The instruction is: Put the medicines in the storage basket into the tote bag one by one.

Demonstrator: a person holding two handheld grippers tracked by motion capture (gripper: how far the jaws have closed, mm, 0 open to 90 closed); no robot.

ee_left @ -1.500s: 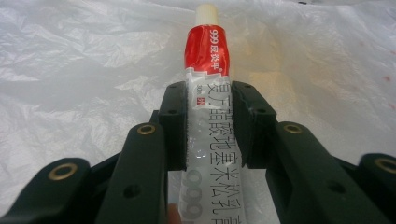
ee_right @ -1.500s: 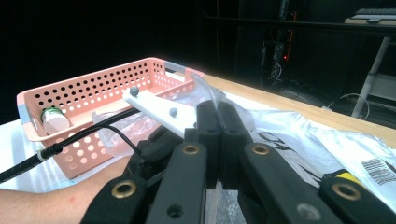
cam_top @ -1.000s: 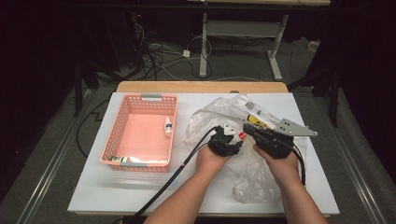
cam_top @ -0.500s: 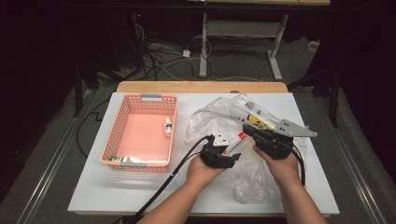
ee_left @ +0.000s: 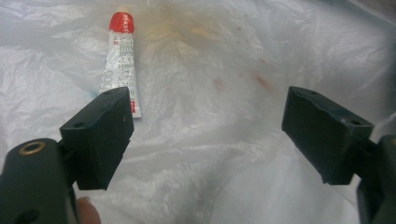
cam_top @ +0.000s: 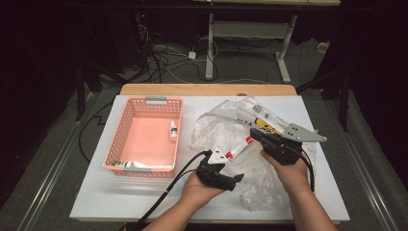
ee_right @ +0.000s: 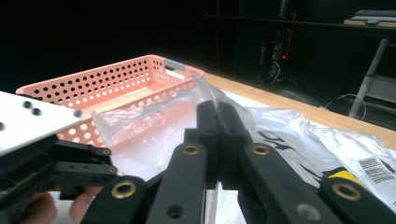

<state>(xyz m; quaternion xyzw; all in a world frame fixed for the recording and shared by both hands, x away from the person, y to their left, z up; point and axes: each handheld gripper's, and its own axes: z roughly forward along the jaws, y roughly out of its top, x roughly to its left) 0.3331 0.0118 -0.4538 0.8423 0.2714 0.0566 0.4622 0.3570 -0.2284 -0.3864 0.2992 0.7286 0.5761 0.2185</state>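
Two jaws of the left gripper (ee_left: 205, 135) stand wide apart with nothing between them; they have just been opening, and the red-capped tube (ee_left: 120, 65) lies free on the clear plastic bag (ee_left: 224, 93), just beyond the left jaw's tip. In the high view the left gripper (cam_top: 230, 179) sits nearer the table's near edge than the tube (cam_top: 239, 148), which rests on the bag near the middle of the white table (cam_top: 91, 202). The right gripper (ee_right: 217, 122) is pressed together on a fold of the bag's film, holding it up. My reading: the tube has been let go, either drawn out of the bag or dropped for a fresh grasp, and the pink basket (cam_top: 126, 122) toward the table's left edge seems its likely destination. Against the earlier pictures, the left hand has drawn back toward the near edge, away from the right gripper, while the right hand keeps its place.
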